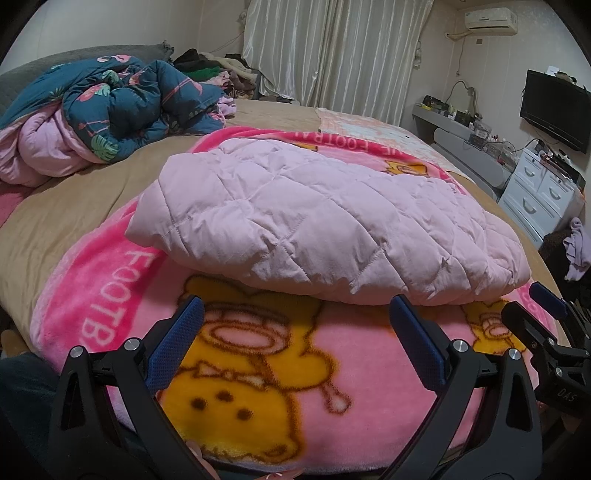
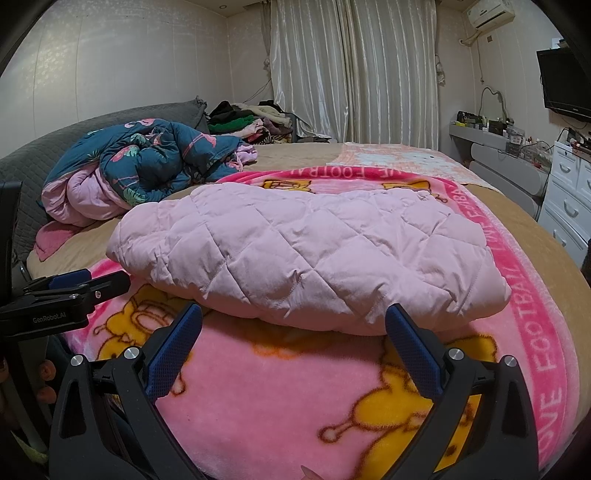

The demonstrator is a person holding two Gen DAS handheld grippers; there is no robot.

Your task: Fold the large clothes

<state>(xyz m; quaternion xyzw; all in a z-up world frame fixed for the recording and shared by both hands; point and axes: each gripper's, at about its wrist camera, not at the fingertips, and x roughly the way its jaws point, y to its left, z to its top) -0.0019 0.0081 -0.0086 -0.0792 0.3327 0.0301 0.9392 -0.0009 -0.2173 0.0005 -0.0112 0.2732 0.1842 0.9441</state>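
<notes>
Fingers of left gripper (image 1: 295, 321) & right gripper (image 2: 293, 328) spread wide, holding nothing — both just short of folded pink quilted garment (image 1: 325, 218), which lies atop pink cartoon blanket (image 1: 258, 387).

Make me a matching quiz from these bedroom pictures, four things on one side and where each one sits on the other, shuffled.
Things:
1. pink quilted jacket
2. teal flamingo quilt
3. television
4. air conditioner

Places:
A. high on the wall beside the curtains
B. on the cartoon blanket
C. on the right wall above the white drawers
D. bunched at the far left of the bed

Pairs: 1-B, 2-D, 3-C, 4-A
</notes>
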